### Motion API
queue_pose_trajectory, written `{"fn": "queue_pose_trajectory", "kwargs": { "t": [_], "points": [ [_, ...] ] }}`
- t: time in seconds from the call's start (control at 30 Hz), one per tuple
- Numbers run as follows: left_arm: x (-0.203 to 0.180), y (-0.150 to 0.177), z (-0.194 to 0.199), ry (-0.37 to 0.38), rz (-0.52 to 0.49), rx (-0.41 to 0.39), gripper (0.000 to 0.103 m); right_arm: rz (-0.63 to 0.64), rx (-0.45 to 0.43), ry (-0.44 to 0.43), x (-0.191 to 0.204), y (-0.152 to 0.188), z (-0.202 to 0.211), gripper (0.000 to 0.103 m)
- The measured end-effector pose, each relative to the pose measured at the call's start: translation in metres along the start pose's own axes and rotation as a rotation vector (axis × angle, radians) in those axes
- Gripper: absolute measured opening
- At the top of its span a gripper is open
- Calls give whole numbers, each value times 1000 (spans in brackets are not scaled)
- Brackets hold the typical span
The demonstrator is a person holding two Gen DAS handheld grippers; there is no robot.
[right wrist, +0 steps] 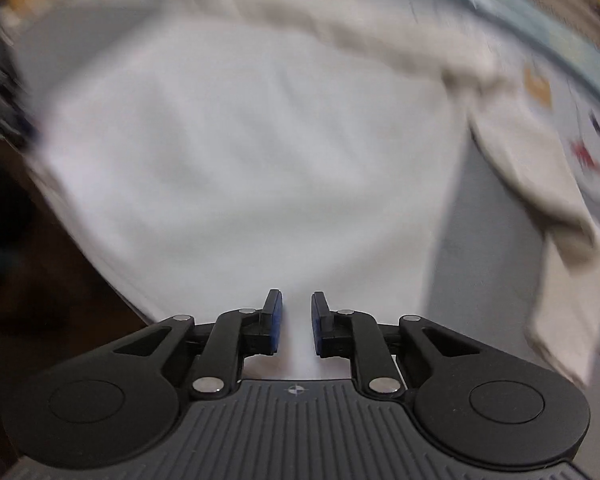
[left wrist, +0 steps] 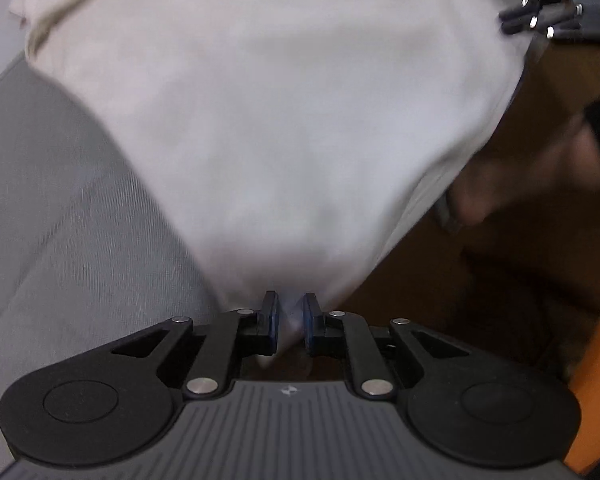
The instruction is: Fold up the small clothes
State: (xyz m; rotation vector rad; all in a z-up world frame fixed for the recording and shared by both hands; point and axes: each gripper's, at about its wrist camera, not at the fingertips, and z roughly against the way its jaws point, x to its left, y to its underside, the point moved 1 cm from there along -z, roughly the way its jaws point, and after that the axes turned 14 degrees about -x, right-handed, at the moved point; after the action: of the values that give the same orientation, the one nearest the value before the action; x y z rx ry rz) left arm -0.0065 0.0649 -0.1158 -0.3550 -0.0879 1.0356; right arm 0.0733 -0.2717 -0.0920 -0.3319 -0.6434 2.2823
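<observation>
A white garment (left wrist: 268, 120) is stretched between both grippers over a grey surface (left wrist: 52, 208). My left gripper (left wrist: 291, 312) is shut on a corner of the garment; the cloth is pinched between its blue pads. My right gripper (right wrist: 296, 312) is shut on the garment's (right wrist: 240, 152) edge, cloth running between the pads. The right gripper also shows in the left wrist view (left wrist: 540, 12) at the top right, at the cloth's far corner. A beige ribbed band and sleeve (right wrist: 540, 184) trail to the right. Both views are blurred.
The grey surface (right wrist: 484, 264) ends at a dark brown floor area (left wrist: 440, 300) on the right of the left wrist view. A hand (left wrist: 540, 176) shows beside the cloth. An orange object (left wrist: 596, 360) stands at the lower right.
</observation>
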Motion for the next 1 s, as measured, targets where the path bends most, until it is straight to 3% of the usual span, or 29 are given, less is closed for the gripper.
{"fn": "queue_pose_trajectory", "kwargs": {
  "t": [0.03, 0.1, 0.17, 0.23, 0.3, 0.37, 0.43, 0.5, 0.53, 0.57, 0.8, 0.93, 1.0],
  "points": [
    [0, -1, 3, 4, -1, -13, 13, 32, 66, 36, 1, 6, -9, 17],
    [5, -5, 12, 2, 37, -69, 14, 53, 13, 31, 1, 2, -5, 17],
    [14, -11, 20, -4, 92, -127, 16, -38, -48, 31, -9, -4, 0, 18],
    [25, -14, 18, -34, 145, -118, 19, -75, -20, 65, -16, -4, -7, 18],
    [27, -16, 10, -100, 144, -70, 19, -31, 34, 102, -15, 0, -17, 19],
    [28, -26, 12, -147, 147, -98, 21, 13, -18, 134, -11, -10, -15, 21],
    [28, -43, 26, -205, 163, -209, 38, -5, -107, 183, -18, -22, -3, 24],
    [29, -60, 41, -254, 195, -329, 63, -67, -206, 231, -25, -34, 8, 37],
    [28, -69, 48, -295, 206, -384, 66, -94, -241, 260, -28, -38, 13, 49],
    [26, -78, 53, -329, 215, -429, 69, -115, -270, 291, -33, -42, 14, 54],
    [-6, -140, 74, -479, 267, -696, 78, -317, -329, 345, -62, -64, 6, 54],
    [-24, -190, 78, -482, 231, -763, 78, -458, -313, 284, -66, -73, 2, 54],
    [-29, -216, 75, -450, 186, -780, 76, -508, -294, 276, -66, -81, -3, 54]
  ]
}}
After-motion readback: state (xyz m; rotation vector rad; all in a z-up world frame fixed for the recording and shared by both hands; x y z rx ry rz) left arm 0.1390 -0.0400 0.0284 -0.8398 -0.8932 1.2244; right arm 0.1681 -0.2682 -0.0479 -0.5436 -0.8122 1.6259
